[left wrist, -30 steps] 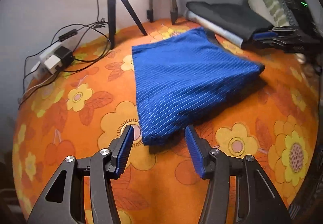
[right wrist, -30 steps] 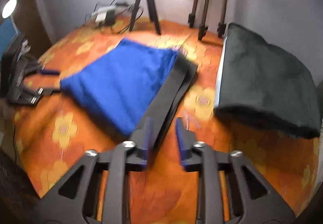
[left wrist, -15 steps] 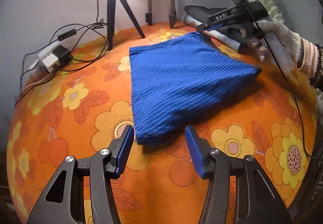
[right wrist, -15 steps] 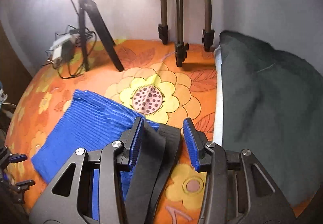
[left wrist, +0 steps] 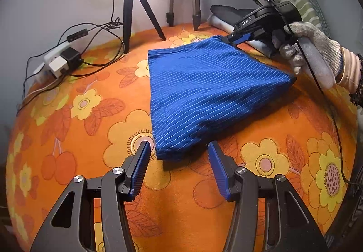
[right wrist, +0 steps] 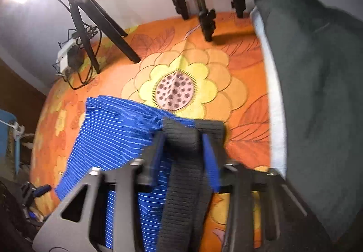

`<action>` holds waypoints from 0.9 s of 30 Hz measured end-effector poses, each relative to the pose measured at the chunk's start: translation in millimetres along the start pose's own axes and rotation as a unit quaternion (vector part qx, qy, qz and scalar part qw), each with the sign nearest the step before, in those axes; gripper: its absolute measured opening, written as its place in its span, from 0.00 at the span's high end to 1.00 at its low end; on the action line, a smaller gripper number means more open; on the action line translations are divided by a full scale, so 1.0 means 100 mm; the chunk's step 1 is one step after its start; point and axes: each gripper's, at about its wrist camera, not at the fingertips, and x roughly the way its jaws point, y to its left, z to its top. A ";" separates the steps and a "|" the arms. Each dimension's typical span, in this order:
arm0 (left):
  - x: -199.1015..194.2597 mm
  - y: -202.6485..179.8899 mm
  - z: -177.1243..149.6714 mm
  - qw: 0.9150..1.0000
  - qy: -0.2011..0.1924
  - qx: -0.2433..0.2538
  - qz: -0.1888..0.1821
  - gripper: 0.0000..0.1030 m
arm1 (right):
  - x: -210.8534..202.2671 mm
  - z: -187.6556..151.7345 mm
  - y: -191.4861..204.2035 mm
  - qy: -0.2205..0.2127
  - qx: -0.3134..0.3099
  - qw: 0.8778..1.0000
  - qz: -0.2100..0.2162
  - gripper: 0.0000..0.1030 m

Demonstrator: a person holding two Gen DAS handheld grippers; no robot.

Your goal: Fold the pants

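- Folded blue pants with thin white stripes point(left wrist: 204, 97), lying flat on an orange bedspread printed with yellow flowers point(left wrist: 79, 138).
- Left gripper, black with blue ribbed pads point(left wrist: 179, 161), hovering about half open just short of the near corner of the pants; nothing between its fingers point(left wrist: 140, 168), the corner just beyond the tips, apart from both pads.
- Right gripper, black with blue pads point(right wrist: 183, 154), held by a hand in a grey knit glove point(left wrist: 313, 52), set at the far corner of the pants.
- Black ribbed waistband point(right wrist: 183, 161) bunched between the right fingers point(right wrist: 211, 161); jaws closing on it, pads seeming to press both sides, though blur softens the edges.
- Blue fabric drawn up slightly into a fold at the right fingertips, trailing back under that gripper.
- Ahead of the right fingers: a large yellow flower with a dotted pink centre point(right wrist: 174, 90).
- To the right of them: a dark grey folded cloth on a white layer point(right wrist: 317, 93).
- Far beyond the left fingers: a black tripod point(left wrist: 133, 9), tangled black cables with a white power strip point(left wrist: 59, 61).
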 end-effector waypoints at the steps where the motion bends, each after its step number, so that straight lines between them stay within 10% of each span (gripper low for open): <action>1: 0.00 0.00 0.00 1.000 0.000 0.001 0.000 0.49 | -0.03 -0.02 0.02 -0.010 -0.003 1.000 -0.003 0.75; 2: 0.00 0.00 0.00 1.000 -0.001 0.002 0.001 0.49 | -0.06 -0.03 0.05 -0.018 -0.008 1.000 -0.004 0.88; 10: 0.01 0.00 0.00 1.000 -0.001 0.000 0.007 0.49 | -0.28 -0.14 0.36 -0.079 -0.090 0.981 -0.153 0.90; 17: -0.06 -0.02 0.05 1.000 -0.014 0.002 0.013 0.49 | -0.28 -0.10 0.25 -0.059 -0.086 0.986 -0.131 0.69; 27: -0.09 0.00 -0.04 1.000 -0.006 0.007 0.022 0.49 | -0.91 -0.74 0.79 -0.064 -0.166 0.982 -0.060 0.69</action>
